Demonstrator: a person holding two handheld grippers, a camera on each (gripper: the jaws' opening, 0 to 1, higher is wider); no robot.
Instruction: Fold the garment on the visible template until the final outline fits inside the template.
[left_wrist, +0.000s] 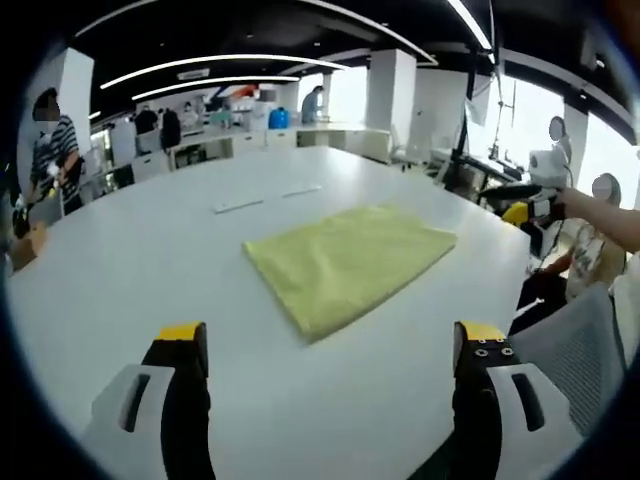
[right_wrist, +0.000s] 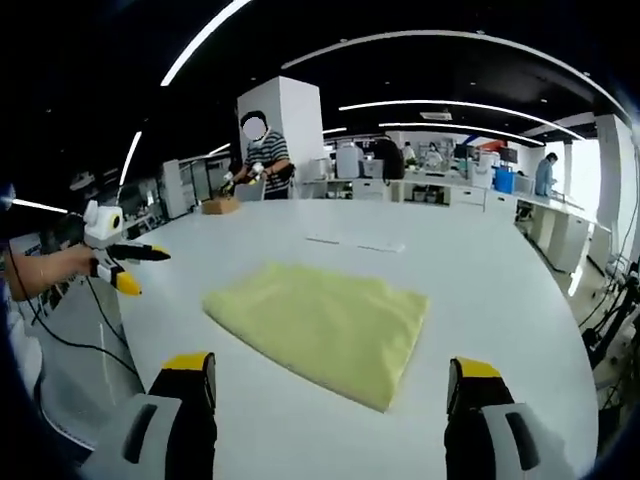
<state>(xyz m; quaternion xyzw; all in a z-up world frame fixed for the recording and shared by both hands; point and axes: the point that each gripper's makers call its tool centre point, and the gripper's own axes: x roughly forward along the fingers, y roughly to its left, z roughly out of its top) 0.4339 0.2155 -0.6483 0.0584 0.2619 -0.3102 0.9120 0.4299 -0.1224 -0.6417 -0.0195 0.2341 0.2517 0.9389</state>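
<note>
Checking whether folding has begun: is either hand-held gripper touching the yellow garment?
Apart. In the left gripper view, bare table separates the left hand-held gripper from the yellow garment; the right gripper view shows the same for the right hand-held gripper.

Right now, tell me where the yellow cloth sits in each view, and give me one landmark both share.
Left gripper view: the yellow cloth lies folded on the white table, just right of centre, beyond the open jaws.
Right gripper view: the cloth lies at centre, between the open jaws.
Shared landmark: two white strips beyond the cloth.

No text, label or number is legible.
</note>
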